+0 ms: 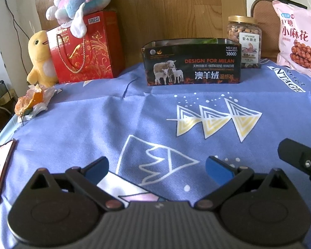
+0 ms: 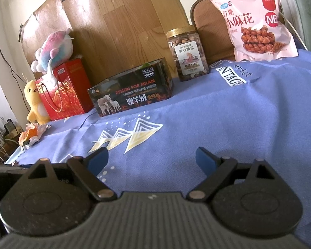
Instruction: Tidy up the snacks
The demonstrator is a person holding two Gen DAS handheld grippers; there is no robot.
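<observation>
I have both tools low over the blue patterned cloth [image 1: 76,124]. My left gripper [image 1: 156,166] has its blue-tipped fingers spread wide with nothing between them; my right gripper [image 2: 152,158] is spread the same way, also empty. In the left wrist view, the open black cardboard box printed with sheep [image 1: 191,62] stands at centre top, the clear plastic jar of nuts with a gold lid [image 1: 245,41] just to its right, and the pink bag of twisted dough snacks [image 1: 298,39] at upper right. A red gift bag [image 1: 84,47] sits at upper left.
</observation>
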